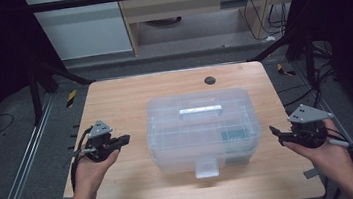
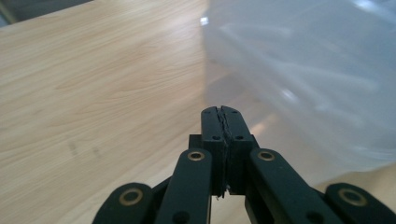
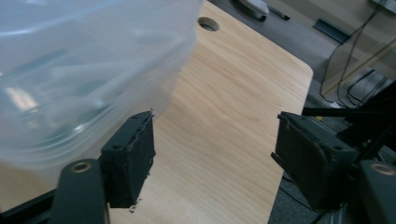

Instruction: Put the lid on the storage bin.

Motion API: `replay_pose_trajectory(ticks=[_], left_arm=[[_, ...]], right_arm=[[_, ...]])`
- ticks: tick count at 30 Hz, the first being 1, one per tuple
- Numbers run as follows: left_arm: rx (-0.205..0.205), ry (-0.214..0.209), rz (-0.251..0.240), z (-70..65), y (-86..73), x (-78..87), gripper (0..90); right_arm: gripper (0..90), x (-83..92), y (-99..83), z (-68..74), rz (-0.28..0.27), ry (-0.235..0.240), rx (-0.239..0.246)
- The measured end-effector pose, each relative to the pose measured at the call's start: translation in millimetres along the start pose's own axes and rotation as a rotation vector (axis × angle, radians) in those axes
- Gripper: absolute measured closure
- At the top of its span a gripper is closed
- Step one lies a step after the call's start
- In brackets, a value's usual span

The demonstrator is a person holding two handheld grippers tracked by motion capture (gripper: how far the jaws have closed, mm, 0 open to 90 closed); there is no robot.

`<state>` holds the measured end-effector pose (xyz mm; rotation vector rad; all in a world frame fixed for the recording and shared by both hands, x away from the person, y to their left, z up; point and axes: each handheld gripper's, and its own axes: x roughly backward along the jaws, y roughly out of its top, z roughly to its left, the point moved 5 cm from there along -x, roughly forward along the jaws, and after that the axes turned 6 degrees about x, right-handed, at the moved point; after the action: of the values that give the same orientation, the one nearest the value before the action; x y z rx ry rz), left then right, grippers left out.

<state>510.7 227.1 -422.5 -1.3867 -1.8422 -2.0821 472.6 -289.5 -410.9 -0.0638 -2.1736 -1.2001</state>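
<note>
In the high view the left hand (image 1: 91,164) came in from the lower left of the frame, palm up under the left gripper (image 1: 122,140), which pointed rightward toward the box (image 1: 203,129). The clear plastic box sat in the middle of the wooden table (image 1: 124,100), lid down, with a pale handle (image 1: 200,110) on top and a latch (image 1: 206,167) at its near edge. A dark round hole (image 1: 209,80) lay in the tabletop above the box. At the lower right the right hand (image 1: 329,155) cradled the right gripper (image 1: 275,132), which pointed leftward at the box from just beside the table's right edge.

The left gripper view gave what the high view could not: the left gripper (image 2: 222,116) was clenched, its two black jaws pressed flat together with nothing between them, and the blurred box wall (image 2: 303,70) filled the upper right of that frame, near the tips but apart from them.

The right gripper view showed the right gripper (image 3: 215,144) released, its jaws spread wide over bare wood, the box (image 3: 79,60) looming at the upper left, close to the left-hand jaw, and the table hole (image 3: 208,23) near the top.
</note>
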Motion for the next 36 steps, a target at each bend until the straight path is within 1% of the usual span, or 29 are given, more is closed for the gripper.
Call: replay_pose_trajectory(ticks=[1, 2, 3, 4, 5, 6, 7, 8, 9, 10, 12, 13, 14, 15, 16, 17, 18, 20, 21, 22, 23, 24, 25, 26, 27, 29, 31, 33, 36], left_arm=[[0.003, 0.013, 0.002, 5.1, -0.3, -2.3, 88.5], [0.005, 0.03, 0.005, 10.1, -0.7, -5.5, 88.5], [0.008, 0.064, 0.008, 20.2, -1.6, -12.4, 88.0], [0.008, 0.064, 0.008, 20.2, -1.6, -12.4, 87.7], [0.018, 0.083, 0.017, 29.9, -3.2, -20.6, 87.7], [0.018, 0.083, 0.017, 29.9, -3.2, -20.6, 88.0], [0.032, 0.09, 0.028, 37.5, -5.4, -29.5, 89.0], [0.032, 0.09, 0.028, 37.5, -5.4, -29.5, 89.7], [0.044, 0.1, 0.037, 43.1, -7.6, -37.5, 89.8], [0.044, 0.1, 0.037, 43.1, -7.6, -37.5, 89.9], [0.05, 0.104, 0.047, 47.1, -9.3, -44.6, 90.0], [0.056, 0.107, 0.055, 50.5, -10.4, -50.6, 90.0], [0.056, 0.107, 0.055, 50.5, -10.4, -50.6, 90.0], [0.058, 0.123, 0.061, 55.0, -11.5, -56.1, 90.0], [0.058, 0.123, 0.061, 55.0, -11.5, -56.1, 90.0], [0.058, 0.14, 0.055, 60.4, -12.4, -61.0, 90.0], [0.058, 0.14, 0.055, 60.4, -12.4, -61.0, 90.0], [0.084, 0.145, 0.041, 66.2, -13.8, -65.9, 90.0], [0.092, 0.159, 0.026, 71.8, -15.4, -70.9, 89.5], [0.092, 0.159, 0.026, 71.8, -15.4, -70.9, 83.7], [0.076, 0.213, 0.002, 78.5, -17.7, -75.9, 73.7], [0.076, 0.213, 0.002, 78.5, -17.7, -75.9, 63.7], [0.091, 0.239, 0.0, 84.6, -22.3, -81.8, 54.2], [0.091, 0.239, 0.0, 84.6, -22.3, -81.8, 45.8], [0.112, 0.242, 0.027, 89.0, -27.5, -87.9, 39.2], [0.112, 0.253, 0.043, 90.9, -32.0, -91.8, 34.2], [0.116, 0.252, 0.045, 91.4, -34.6, -94.2, 29.4], [0.12, 0.248, 0.046, 91.3, -35.7, -95.5, 28.6], [0.121, 0.256, 0.042, 91.7, -37.1, -97.3, 25.1]], right_arm=[[34.2, -9.4, -0.9, -6.3, 0.001, -0.017, -0.016], [34.2, -9.4, -0.9, -6.3, 0.001, -0.017, -0.016], [34.5, -21.4, -2.6, -13.0, 0.01, -0.03, -0.047], [34.5, -21.4, -2.6, -13.0, 0.01, -0.03, -0.047], [34.9, -35.1, -4.3, -20.4, 0.008, -0.041, -0.079], [34.9, -35.1, -4.3, -20.4, 0.008, -0.041, -0.079], [35.3, -49.3, -6.3, -26.3, 0.013, -0.048, -0.108], [35.3, -49.3, -6.3, -26.3, 0.013, -0.048, -0.108], [36.4, -63.4, -8.5, -30.7, 0.021, -0.051, -0.125], [36.4, -63.4, -8.5, -30.7, 0.021, -0.051, -0.125], [36.3, -76.4, -11.2, -34.2, 0.036, -0.054, -0.137], [36.1, -88.0, -13.4, -36.2, 0.047, -0.053, -0.151], [35.9, -93.4, -14.5, -37.0, 0.053, -0.052, -0.155], [35.8, -98.7, -15.8, -37.9, 0.057, -0.055, -0.163], [35.8, -98.7, -15.8, -37.9, 0.057, -0.055, -0.163], [35.5, -108.3, -18.7, -39.5, 0.062, -0.054, -0.188], [35.5, -108.3, -18.7, -39.5, 0.062, -0.054, -0.188], [34.5, -117.6, -22.3, -40.7, 0.062, -0.055, -0.211], [33.3, -126.4, -27.5, -40.9, 0.072, -0.054, -0.241], [33.3, -126.4, -27.5, -40.9, 0.072, -0.054, -0.241], [32.2, -134.6, -33.2, -40.1, 0.085, -0.055, -0.259], [32.2, -134.6, -33.2, -40.1, 0.085, -0.055, -0.259], [30.0, -141.4, -38.5, -39.2, 0.087, -0.056, -0.286], [30.0, -141.4, -38.5, -39.2, 0.087, -0.056, -0.286], [28.5, -147.4, -43.9, -38.5, 0.107, -0.068, -0.3], [27.9, -151.9, -48.2, -37.0, 0.118, -0.066, -0.306], [27.2, -155.1, -51.9, -35.8, 0.122, -0.063, -0.329], [26.9, -156.4, -54.0, -35.9, 0.125, -0.065, -0.332], [25.6, -159.2, -58.8, -35.1, 0.13, -0.059, -0.367]])
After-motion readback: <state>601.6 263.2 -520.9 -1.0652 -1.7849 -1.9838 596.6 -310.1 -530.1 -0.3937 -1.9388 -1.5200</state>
